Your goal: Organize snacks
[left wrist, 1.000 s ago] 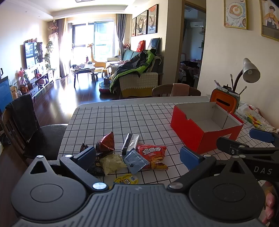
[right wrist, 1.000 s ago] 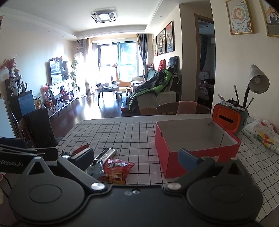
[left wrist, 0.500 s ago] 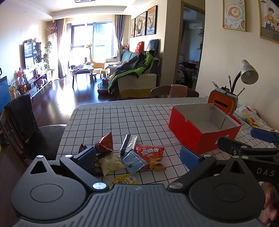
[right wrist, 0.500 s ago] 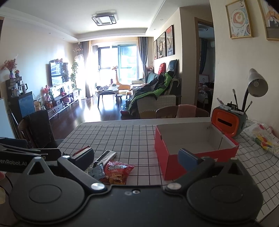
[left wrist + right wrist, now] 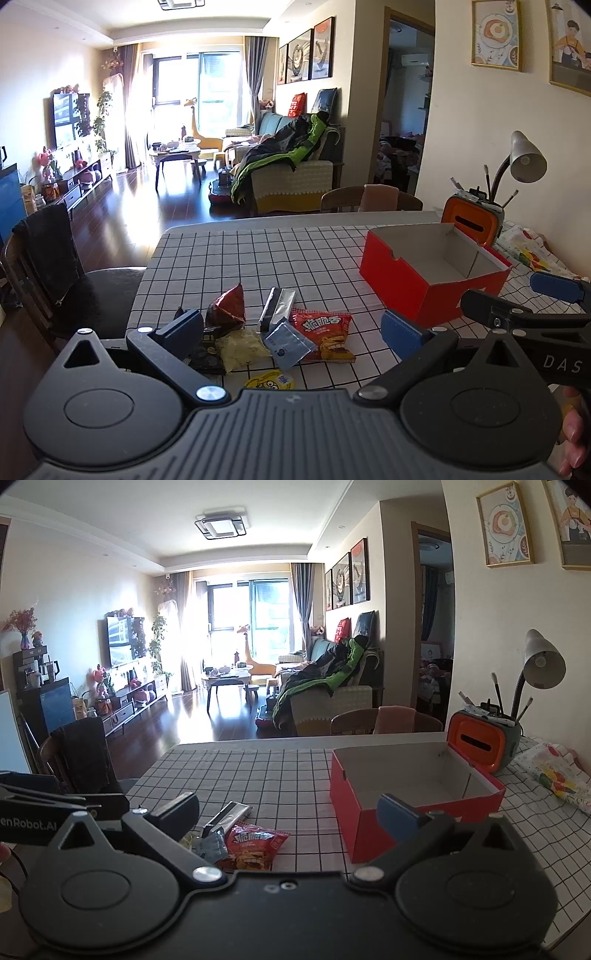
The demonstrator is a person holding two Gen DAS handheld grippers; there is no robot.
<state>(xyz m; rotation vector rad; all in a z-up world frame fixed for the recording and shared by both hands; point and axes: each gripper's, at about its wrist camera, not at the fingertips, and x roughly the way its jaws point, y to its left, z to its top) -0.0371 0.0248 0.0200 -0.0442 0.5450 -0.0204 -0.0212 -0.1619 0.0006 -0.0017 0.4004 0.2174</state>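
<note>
The snacks [image 5: 280, 332] lie in a loose heap near the front edge of the checked table [image 5: 258, 258], with the red box [image 5: 432, 284] standing open and bare inside off to their right, likely as the place they belong. The left gripper [image 5: 291, 328] and right gripper [image 5: 288, 812] both hang above the table with fingers wide apart and holding nothing, seemingly ready for a first pick.

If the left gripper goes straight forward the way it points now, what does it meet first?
Probably the snack pile: the left gripper, open and empty, points at the blue sachet and red chip packet on the table. Depth is unclear, so which one comes first is uncertain.
</note>
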